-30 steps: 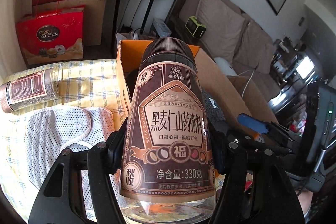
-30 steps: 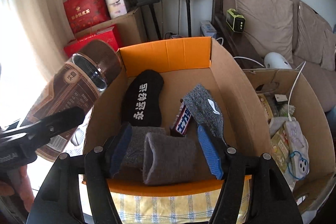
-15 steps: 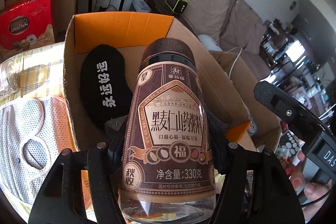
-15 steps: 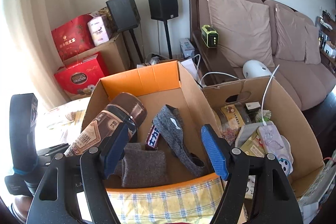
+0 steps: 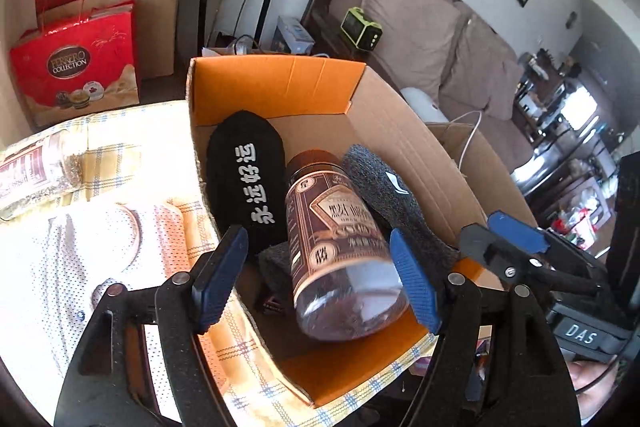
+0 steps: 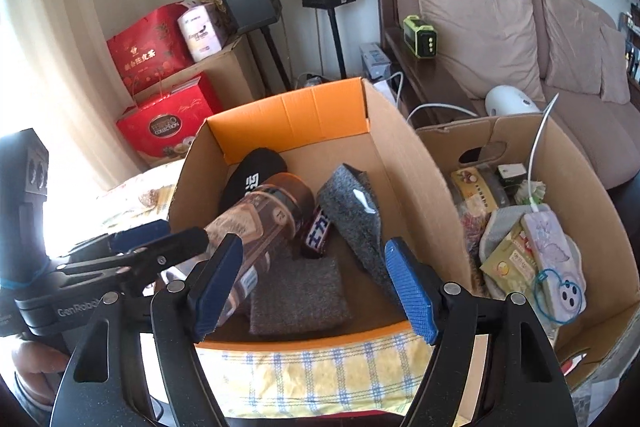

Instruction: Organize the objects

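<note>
The bottle [image 5: 340, 251], clamped upright in the left gripper [image 5: 320, 279] a second ago, now lies tilted inside the box [image 5: 420, 147], cap toward the far wall, resting against the black sock [image 5: 248, 183] and grey sock [image 5: 384, 203]. The left jaws are opening and their pads no longer press on it. The right gripper [image 6: 316, 283] is wider than before and empty, above the box's near edge.

Brown-labelled jar [image 5: 336, 227] (yellow-checked cloth [image 6: 320, 371])

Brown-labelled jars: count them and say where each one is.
2. One jar lies in the orange-lined box, between the left gripper's opening jaws; another jar lies on the checked cloth. Others may be hidden.
</note>
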